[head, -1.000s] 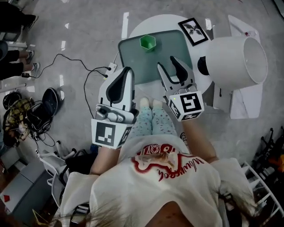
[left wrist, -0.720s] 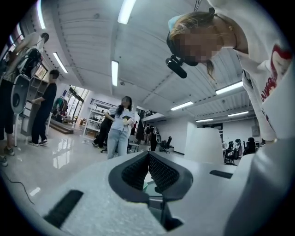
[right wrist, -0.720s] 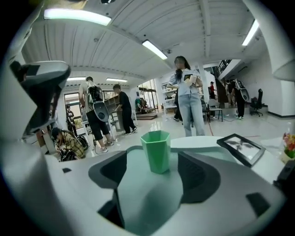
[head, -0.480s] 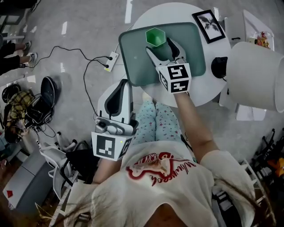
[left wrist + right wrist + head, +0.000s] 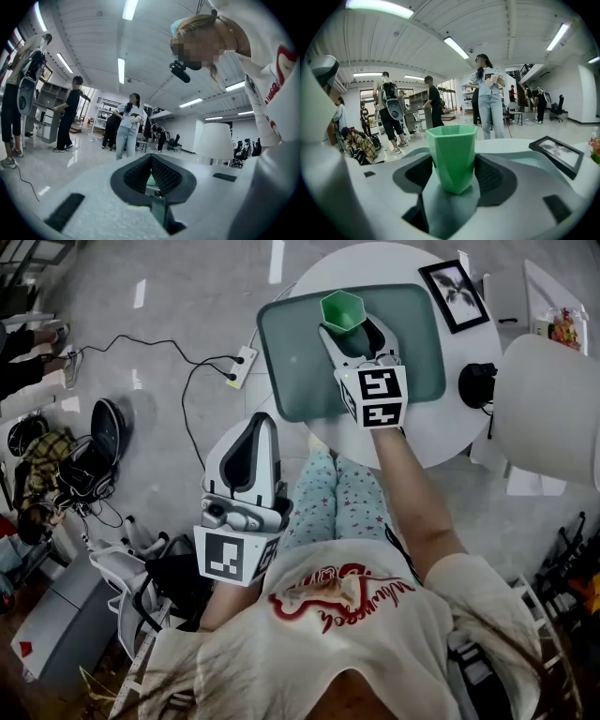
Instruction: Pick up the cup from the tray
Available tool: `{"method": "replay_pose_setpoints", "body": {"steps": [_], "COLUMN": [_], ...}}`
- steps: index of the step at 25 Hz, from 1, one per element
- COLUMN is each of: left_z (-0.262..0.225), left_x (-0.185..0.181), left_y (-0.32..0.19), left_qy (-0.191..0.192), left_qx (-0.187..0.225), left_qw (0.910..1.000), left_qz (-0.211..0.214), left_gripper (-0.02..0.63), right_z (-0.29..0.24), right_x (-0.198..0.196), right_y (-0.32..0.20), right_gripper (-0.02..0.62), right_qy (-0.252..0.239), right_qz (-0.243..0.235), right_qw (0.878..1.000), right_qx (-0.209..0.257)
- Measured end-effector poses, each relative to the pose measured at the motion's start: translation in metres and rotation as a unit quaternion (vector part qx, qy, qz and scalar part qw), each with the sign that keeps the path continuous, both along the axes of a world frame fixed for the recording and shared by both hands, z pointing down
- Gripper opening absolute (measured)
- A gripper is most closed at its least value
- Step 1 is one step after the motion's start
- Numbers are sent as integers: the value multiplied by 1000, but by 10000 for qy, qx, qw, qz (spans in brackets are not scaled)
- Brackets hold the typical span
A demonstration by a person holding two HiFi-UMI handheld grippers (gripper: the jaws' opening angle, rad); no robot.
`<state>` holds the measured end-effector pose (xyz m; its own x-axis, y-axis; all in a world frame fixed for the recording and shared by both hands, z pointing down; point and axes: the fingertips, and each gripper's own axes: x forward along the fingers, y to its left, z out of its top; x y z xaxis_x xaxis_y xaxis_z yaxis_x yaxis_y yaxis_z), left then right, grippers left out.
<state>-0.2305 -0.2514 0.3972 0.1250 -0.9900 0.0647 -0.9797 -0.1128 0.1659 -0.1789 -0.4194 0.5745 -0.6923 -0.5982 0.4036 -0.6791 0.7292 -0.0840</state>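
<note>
Orientation of cup [image 5: 341, 309]: the cup is standing upright, its long axis running vertically and its open mouth facing up.
Appearance of cup [image 5: 451, 157]: green and faceted, with a hexagonal rim; the walls are tapering to a narrower base, and the inside is showing nothing in the head view.
Position of cup: it is resting on the grey-green tray [image 5: 300, 362], close to the tray's far edge and about midway along that edge.
Tray support: the tray is lying on a round white table [image 5: 441, 432], with a black picture frame [image 5: 454, 294] lying beside the tray's right side.
Right gripper [image 5: 352, 329]: it is reaching over the tray with its jaws standing wide, one on each side of the cup. The jaws have just been closing a little. In the right gripper view [image 5: 452, 171] the cup is sitting between the dark pads, with a gap showing at its lower sides, so the pads are not pinching it.
Left gripper [image 5: 265, 418]: it is hanging off the table beside the person's knees, well apart from the tray. In the left gripper view [image 5: 151, 161] its fingertips are meeting and are holding nothing.
</note>
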Motion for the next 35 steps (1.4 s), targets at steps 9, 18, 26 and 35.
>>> {"method": "replay_pose_setpoints", "body": {"steps": [9, 18, 26, 35], "left_z": [-36, -130, -164, -148], "left_x": [0, 38, 49, 107], "left_y": [5, 3, 40, 87], "left_qy": [-88, -336, -523, -636], "left_qx": [297, 966, 1216, 1288], "left_qw": [9994, 9929, 9878, 9837], "left_qz": [147, 615, 816, 1083], "left_gripper": [14, 14, 14, 14], "right_z": [-99, -273, -318, -312], "right_x": [19, 60, 87, 161], "right_y": [19, 80, 135, 191], "right_gripper": [291, 291, 291, 293], "right_qy": [-434, -713, -661, -796], "right_qz": [308, 172, 329, 718], "right_qw": [9971, 9913, 9873, 9802], "right_qx": [549, 1095, 1408, 1666]}}
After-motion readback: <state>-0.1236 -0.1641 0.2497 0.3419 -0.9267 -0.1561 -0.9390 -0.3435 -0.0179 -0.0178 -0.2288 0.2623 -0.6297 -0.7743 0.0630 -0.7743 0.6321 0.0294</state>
